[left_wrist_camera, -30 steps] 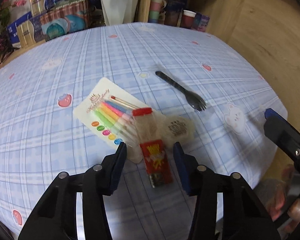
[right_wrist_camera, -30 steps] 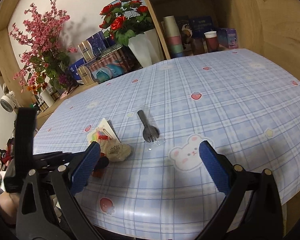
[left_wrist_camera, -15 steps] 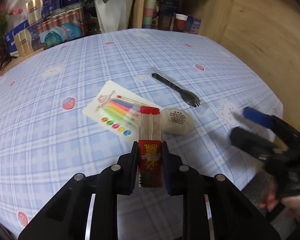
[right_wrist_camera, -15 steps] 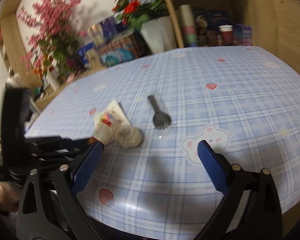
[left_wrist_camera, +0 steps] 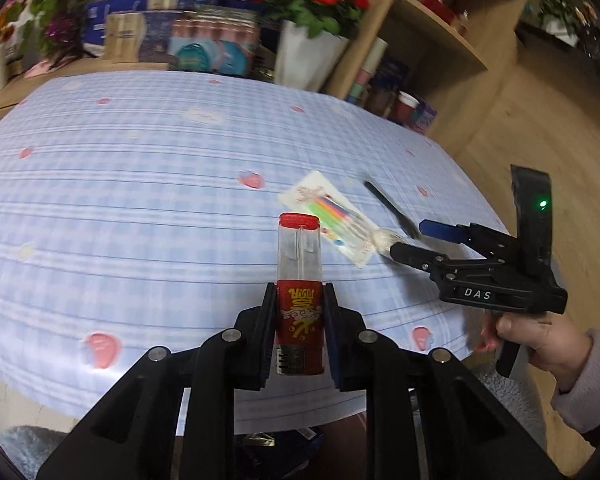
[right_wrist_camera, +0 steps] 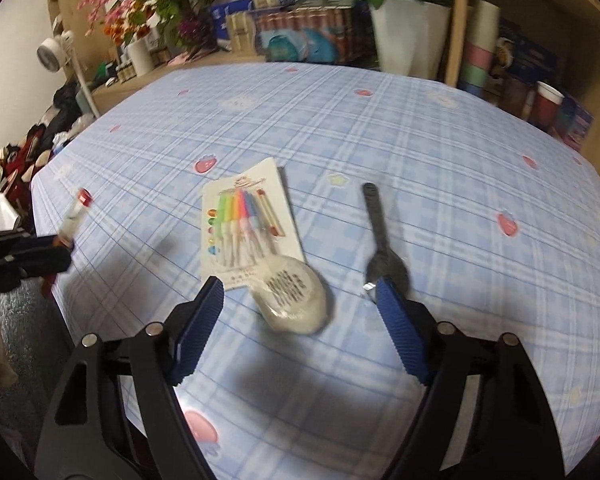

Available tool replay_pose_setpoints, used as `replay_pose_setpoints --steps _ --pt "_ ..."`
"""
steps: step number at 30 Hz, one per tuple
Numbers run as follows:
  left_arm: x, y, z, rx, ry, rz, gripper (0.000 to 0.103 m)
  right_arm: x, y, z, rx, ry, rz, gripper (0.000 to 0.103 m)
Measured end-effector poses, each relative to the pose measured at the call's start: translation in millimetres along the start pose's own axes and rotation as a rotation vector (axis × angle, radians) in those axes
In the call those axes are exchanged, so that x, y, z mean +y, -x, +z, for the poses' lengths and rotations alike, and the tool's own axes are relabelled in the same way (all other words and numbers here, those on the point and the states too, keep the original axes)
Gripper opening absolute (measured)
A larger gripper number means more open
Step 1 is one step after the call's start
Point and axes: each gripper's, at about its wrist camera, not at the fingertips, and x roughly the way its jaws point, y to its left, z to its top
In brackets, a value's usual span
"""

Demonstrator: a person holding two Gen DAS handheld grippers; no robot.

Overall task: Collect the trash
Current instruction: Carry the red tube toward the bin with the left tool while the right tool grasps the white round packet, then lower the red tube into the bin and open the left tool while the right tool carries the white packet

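A: What has the left gripper (left_wrist_camera: 299, 330) got?

B: Its jaws are pressed onto the red-labelled lower half of a clear tube with a red cap (left_wrist_camera: 299, 280). The tube is off the blue plaid tablecloth (left_wrist_camera: 140, 208), above its near edge. Its long axis runs along the fingers, red cap pointing away from the camera toward the table's middle, metal-looking base toward the wrist.

A: And from the other side?

B: In the right wrist view the same tube (right_wrist_camera: 75, 212) shows at the far left, tilted, cap up and away. It is blurred there.

A: The right gripper (right_wrist_camera: 300, 300)?

B: Jaws spread wide, holding nothing. It hangs over a round, pale plastic-wrapped packet (right_wrist_camera: 294, 296), which lies on the cloth between the two blue pads (right_wrist_camera: 198, 320) without touching either.

A: What else lies there?

B: A card of coloured birthday candles (right_wrist_camera: 246, 220), long axis running away from the camera, its near end touching or tucked under the packet. Just right of it is a black plastic fork (right_wrist_camera: 382, 240), handle pointing away and head beside the right pad.
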Motion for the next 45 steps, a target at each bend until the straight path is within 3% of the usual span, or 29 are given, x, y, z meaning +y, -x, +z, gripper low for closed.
replay_pose_setpoints --steps 5,11,15,18,22,27,37,45 --pt "18 17 -3 -0.037 0.014 0.013 0.022 8 -17 0 0.055 0.026 0.003 0.074" --pt "31 30 -16 -0.056 0.033 0.008 0.022 12 -17 -4 0.060 0.043 0.002 0.073" --pt "30 30 -25 -0.045 0.040 -0.009 0.022 8 -14 -5 0.059 0.006 0.000 0.063" --pt "24 29 -31 -0.035 0.019 -0.025 0.022 3 -12 -4 0.056 -0.031 -0.010 0.046" --pt "12 30 -37 -0.026 -0.015 -0.034 0.022 -3 -10 -3 0.060 -0.077 0.005 0.046" --pt "9 39 -44 -0.032 -0.018 -0.051 0.022 -2 9 -9 0.003 -0.129 0.006 0.046" --pt "0 59 -58 -0.032 0.009 -0.113 0.022 18 71 -41 -0.161 -0.267 0.116 0.046" --pt "-19 77 -80 -0.039 -0.072 -0.144 0.022 55 112 -63 -0.255 -0.283 0.151 0.046"
